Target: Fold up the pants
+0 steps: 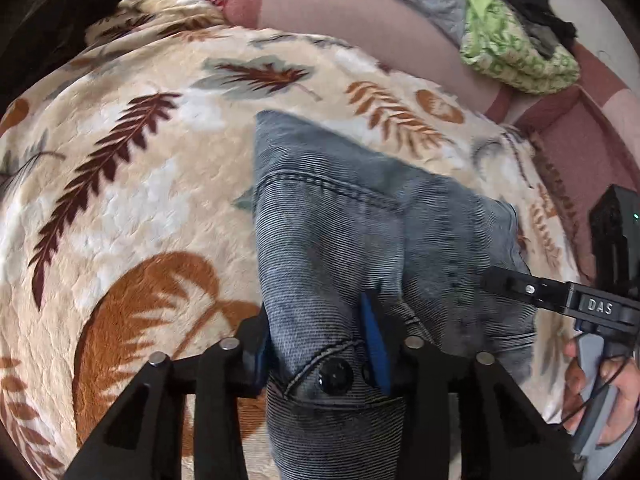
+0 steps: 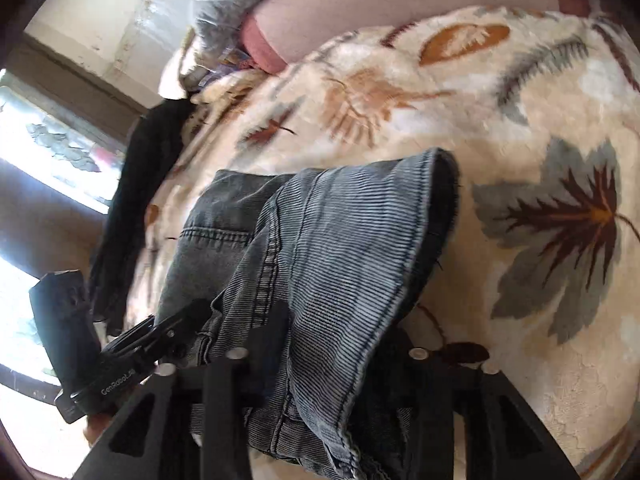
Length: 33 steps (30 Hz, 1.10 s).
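Grey ribbed denim pants (image 1: 340, 216), with stitched seams and a dark button, lie bunched on a plush leaf-print blanket (image 1: 132, 184) on the bed. The left tool (image 1: 320, 344) is partly parted, blue pads flanking the waistband; the right tool (image 2: 332, 364) straddles a draped hem. Whether either clamps, I cannot tell.

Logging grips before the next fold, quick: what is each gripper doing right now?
Left gripper: jeans lie between its fingers; cannot tell if the pads press.
Right gripper: draped in the jeans; grip cannot be told.
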Each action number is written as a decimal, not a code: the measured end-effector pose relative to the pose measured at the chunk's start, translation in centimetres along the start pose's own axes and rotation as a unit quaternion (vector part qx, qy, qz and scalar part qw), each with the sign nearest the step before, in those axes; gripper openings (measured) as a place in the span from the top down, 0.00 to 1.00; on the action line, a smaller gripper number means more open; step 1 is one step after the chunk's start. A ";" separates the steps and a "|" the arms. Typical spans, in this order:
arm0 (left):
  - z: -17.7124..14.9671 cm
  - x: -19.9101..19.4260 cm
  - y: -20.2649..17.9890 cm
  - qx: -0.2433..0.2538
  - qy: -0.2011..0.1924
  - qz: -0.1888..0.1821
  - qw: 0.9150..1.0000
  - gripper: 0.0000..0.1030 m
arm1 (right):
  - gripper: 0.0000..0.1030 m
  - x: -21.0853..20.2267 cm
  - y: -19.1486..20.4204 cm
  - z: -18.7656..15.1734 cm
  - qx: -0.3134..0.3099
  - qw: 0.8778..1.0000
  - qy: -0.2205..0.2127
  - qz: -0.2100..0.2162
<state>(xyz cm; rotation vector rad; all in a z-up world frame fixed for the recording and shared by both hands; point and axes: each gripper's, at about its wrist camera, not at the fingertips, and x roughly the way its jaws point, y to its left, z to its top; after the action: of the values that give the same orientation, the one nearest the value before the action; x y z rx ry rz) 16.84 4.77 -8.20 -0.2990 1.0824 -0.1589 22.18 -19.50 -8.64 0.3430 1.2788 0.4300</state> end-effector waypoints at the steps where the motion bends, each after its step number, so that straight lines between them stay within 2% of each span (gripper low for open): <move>1: -0.2 -0.6 0.6 -0.013 -0.012 -0.005 1.000 0.38 | 0.34 -0.1 -0.3 -0.4 0.003 1.000 -0.004 -0.010; 2: -0.3 -1.3 1.0 -0.021 -0.017 0.003 1.000 0.29 | 0.34 -0.8 -0.4 -0.8 0.000 1.000 -0.014 -0.001; 5: -0.8 -4.5 1.2 -0.018 -0.053 0.026 0.998 0.29 | 0.34 -4.6 0.4 -2.0 -0.015 0.997 -0.072 -0.018; 7: -1.8 -6.8 0.5 0.000 -0.090 0.050 0.995 0.29 | 0.31 -7.3 1.4 -3.3 -0.028 0.993 -0.116 -0.012; 9: -3.2 -7.9 -0.6 0.024 -0.114 0.065 0.991 0.29 | 0.30 -8.5 2.7 -5.0 -0.044 0.989 -0.137 -0.021; 11: -4.1 -7.1 -1.6 0.045 -0.109 0.080 0.990 0.27 | 0.27 -7.6 3.5 -6.8 -0.070 0.986 -0.135 -0.069; 13: -5.2 -4.4 -2.4 0.069 -0.077 0.112 0.988 0.27 | 0.27 -4.5 3.4 -7.9 -0.091 0.984 -0.091 -0.124; 14: -5.7 -3.9 -2.5 0.072 -0.084 0.114 0.987 0.26 | 0.27 -2.6 2.8 -8.3 -0.097 0.983 -0.059 -0.144; 15: -5.9 -4.2 -2.6 0.071 -0.096 0.118 0.986 0.26 | 0.27 -2.1 2.1 -8.6 -0.091 0.984 -0.057 -0.141; 16: -5.7 -4.8 -2.8 0.074 -0.095 0.124 0.985 0.26 | 0.24 -2.8 1.6 -8.6 -0.071 0.986 -0.071 -0.131; 18: -5.6 -6.6 -3.4 0.083 -0.094 0.126 0.984 0.26 | 0.24 -5.0 1.8 -8.7 -0.056 0.988 -0.084 -0.120; 21: -6.5 -10.5 -4.9 0.104 -0.150 0.135 0.974 0.25 | 0.24 -9.4 3.6 -10.4 -0.090 0.978 -0.143 -0.120; 23: -7.2 -12.4 -5.6 0.104 -0.168 0.136 0.971 0.18 | 0.18 -11.5 4.5 -12.4 -0.102 0.973 -0.170 -0.120; 26: -8.4 -14.2 -6.3 0.097 -0.180 0.124 0.971 0.18 | 0.14 -13.3 4.9 -15.7 -0.108 0.968 -0.193 -0.120; 29: -9.3 -14.7 -6.6 0.090 -0.165 0.114 0.976 0.18 | 0.14 -13.6 5.2 -17.8 -0.109 0.967 -0.192 -0.127; 33: -10.4 -15.3 -7.0 0.075 -0.169 0.123 0.975 0.18 | 0.14 -13.9 5.6 -19.9 -0.126 0.960 -0.198 -0.152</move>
<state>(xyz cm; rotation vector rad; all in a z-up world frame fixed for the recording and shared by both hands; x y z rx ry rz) 0.65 0.61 2.39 -0.0497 0.7566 0.0312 -0.83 -21.26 0.64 0.0091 0.8532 0.2419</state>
